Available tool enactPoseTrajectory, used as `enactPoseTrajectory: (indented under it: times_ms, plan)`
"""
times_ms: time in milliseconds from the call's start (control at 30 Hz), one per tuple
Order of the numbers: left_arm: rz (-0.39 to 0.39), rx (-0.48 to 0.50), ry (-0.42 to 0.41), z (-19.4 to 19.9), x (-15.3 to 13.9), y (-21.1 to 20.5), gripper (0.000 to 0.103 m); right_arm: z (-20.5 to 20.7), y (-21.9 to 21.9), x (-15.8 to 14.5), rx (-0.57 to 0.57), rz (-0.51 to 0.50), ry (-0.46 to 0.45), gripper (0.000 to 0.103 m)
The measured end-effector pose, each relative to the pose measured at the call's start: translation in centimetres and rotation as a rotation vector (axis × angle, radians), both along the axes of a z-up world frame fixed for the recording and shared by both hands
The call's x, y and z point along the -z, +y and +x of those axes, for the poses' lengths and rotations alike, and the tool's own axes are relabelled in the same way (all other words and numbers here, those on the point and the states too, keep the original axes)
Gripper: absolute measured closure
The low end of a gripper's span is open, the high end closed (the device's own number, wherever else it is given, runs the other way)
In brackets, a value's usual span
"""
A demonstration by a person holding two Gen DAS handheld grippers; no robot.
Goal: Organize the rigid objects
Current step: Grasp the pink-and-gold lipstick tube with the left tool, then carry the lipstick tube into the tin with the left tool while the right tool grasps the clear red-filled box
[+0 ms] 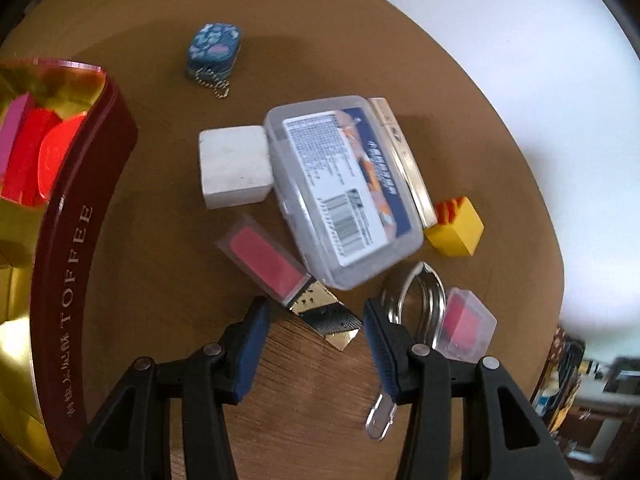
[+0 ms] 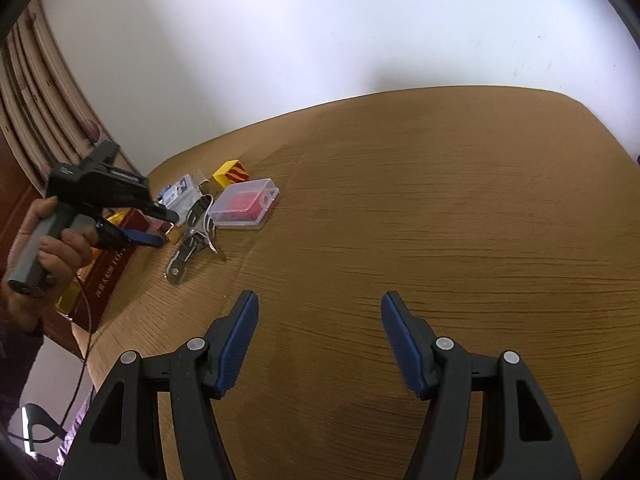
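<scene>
Your left gripper (image 1: 316, 312) hangs spread and empty over the clutter; your right gripper (image 2: 320, 308) is spread above bare table (image 2: 440, 200).

Nearest, a gold-and-black tile (image 1: 328, 314) lies half hidden under the clear case (image 1: 344, 192), whose long axis runs diagonally away. The keys (image 1: 416, 300) are partly cut off behind your right finger. Far left, the toffee tin (image 1: 76, 240) holds pink and red blocks (image 1: 28, 148).

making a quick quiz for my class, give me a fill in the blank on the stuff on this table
1. The word printed on the side of the dark red box is ____.
2. The clear case with the barcode label leans against a ____ block.
3. The small patterned tin has a ____ attached.
4. Both sets of tongs, left and right, hold ____.

Missing words: toffee; white; chain; nothing
</scene>
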State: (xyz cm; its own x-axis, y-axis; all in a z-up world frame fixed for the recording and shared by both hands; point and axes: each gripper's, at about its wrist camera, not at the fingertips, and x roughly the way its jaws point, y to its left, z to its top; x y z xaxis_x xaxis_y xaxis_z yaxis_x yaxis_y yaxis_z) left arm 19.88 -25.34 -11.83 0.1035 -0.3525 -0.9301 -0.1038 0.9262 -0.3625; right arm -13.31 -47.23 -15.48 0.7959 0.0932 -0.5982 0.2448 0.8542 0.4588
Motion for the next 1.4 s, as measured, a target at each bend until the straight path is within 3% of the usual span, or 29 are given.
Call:
enactPoseTrajectory:
  times_ms: [133,167,233,433,633,800,900,1033,1100,1167,1400]
  plan:
    - [0.059,-0.033,-0.027,-0.2,-0.5,0.5,0.054,0.0,-0.4,0.1,0.001,0.034,-0.014,0.041]
    - [0.071,-0.042,-0.029,-0.3,-0.5,0.8,0.066,-0.2,-0.6,0.2,0.007,0.044,-0.017,0.040]
    - [0.090,-0.047,-0.024,-0.8,-0.4,1.5,0.078,-0.3,-0.8,0.2,0.011,0.058,-0.025,0.038]
    - [0.062,-0.040,-0.033,-1.9,-0.6,3.5,0.081,-0.3,-0.8,0.3,0.016,0.060,-0.021,0.033]
    - [0.076,0.035,-0.072,-3.4,-0.9,3.9,0.082,-0.2,-0.9,0.4,0.023,0.064,-0.010,0.032]
    - [0.089,0.119,-0.112,-7.4,-0.9,3.8,0.082,0.4,-0.3,0.1,-0.009,0.035,0.003,0.032]
    - [0.101,0.182,-0.142,-9.4,-1.0,3.7,0.082,1.7,1.0,-1.7,-0.102,-0.078,-0.007,0.032]
    - [0.117,0.235,-0.171,-11.9,-0.8,3.8,0.083,5.1,2.6,-5.1,-0.277,-0.315,-0.053,0.035]
    - [0.124,0.263,-0.180,-12.6,-0.8,3.8,0.083,8.2,2.8,-5.8,-0.436,-0.421,-0.028,0.038]
    - [0.140,0.276,-0.195,-12.7,-0.7,3.0,0.083,10.8,2.8,-6.1,-0.528,-0.480,0.014,0.039]
    - [0.145,0.310,-0.202,-13.8,0.0,0.3,0.083,18.4,4.0,-5.9,-0.856,-0.531,0.160,0.040]
